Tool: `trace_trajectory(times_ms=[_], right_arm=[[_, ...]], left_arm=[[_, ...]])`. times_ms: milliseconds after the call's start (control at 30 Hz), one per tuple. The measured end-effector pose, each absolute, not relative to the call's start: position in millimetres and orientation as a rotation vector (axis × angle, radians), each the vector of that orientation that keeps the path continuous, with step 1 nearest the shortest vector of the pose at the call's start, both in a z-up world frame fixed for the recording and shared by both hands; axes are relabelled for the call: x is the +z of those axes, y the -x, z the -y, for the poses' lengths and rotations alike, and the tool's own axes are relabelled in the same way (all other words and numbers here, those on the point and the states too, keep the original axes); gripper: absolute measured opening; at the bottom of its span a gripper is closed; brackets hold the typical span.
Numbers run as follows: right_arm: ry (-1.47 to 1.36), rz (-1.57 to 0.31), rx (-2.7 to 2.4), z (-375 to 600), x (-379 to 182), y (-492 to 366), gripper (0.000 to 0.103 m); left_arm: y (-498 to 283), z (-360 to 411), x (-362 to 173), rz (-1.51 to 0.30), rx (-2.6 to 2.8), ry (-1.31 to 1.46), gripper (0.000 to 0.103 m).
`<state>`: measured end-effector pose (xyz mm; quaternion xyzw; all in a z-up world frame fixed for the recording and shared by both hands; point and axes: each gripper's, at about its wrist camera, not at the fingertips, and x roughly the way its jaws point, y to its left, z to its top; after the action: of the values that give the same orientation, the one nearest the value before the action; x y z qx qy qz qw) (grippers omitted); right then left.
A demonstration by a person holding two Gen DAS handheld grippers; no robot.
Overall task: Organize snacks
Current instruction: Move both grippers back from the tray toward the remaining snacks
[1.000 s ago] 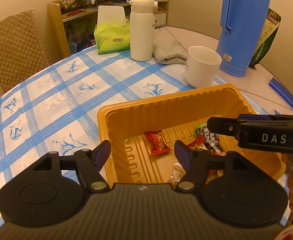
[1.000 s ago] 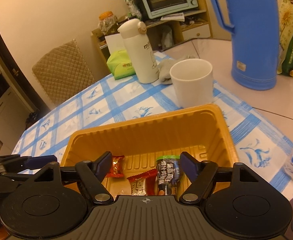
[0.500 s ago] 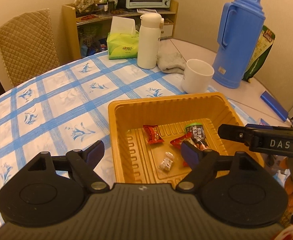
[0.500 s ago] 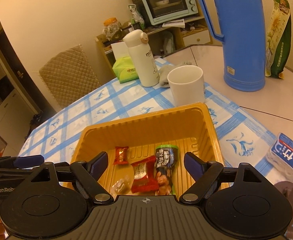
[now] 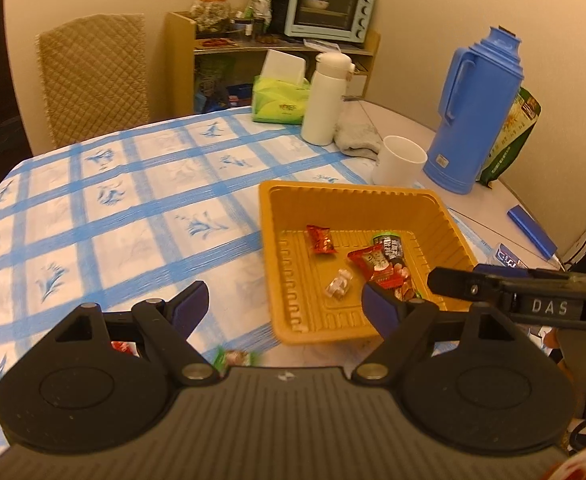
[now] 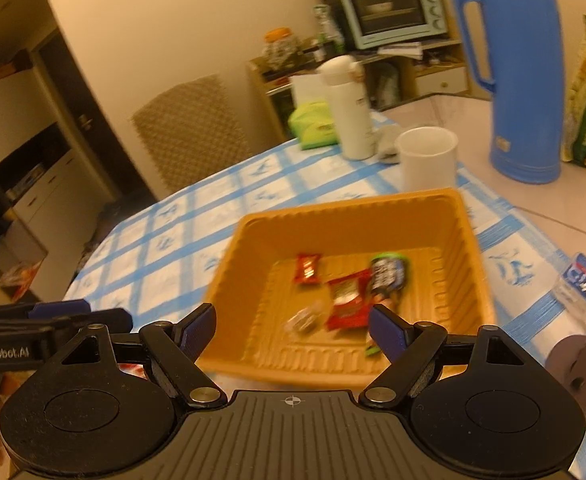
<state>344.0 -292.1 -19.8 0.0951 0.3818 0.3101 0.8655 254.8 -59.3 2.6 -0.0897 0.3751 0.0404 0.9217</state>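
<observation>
Both my left gripper [image 5: 283, 306] and right gripper [image 6: 292, 330] were spread wide, fingers empty. Four snacks lay in the orange tray [image 5: 293, 264]; for the green packet [image 5: 235, 358] on the table, I judged a low, centred approach best.

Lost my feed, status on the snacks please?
Left tool open, empty. Right tool open, empty. Four snacks in orange tray; green packet outside, near edge. Nothing blocking the tray.
</observation>
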Motion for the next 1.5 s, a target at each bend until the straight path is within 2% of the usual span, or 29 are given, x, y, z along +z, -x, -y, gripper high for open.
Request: trace_trajectory(times_ms=[367,933,1500], right_arm=[[-0.150,-0.835,0.765,254.0,-21.0,-296.4,0.083],[-0.073,-0.920,0.857,184.5,-45.3,-243.6,0.083],[-0.012,-0.944,0.837,137.8,-77.1,-223.4,0.083]], left_arm=[[-194.5,31.8,7.4,-0.755,0.141,0.221,0.082],[-115.7,-31.8,-27.6,-0.820,0.266,0.298,0.082],[-102.1,-64.0,-58.7,-0.857,0.261,0.221,0.076]])
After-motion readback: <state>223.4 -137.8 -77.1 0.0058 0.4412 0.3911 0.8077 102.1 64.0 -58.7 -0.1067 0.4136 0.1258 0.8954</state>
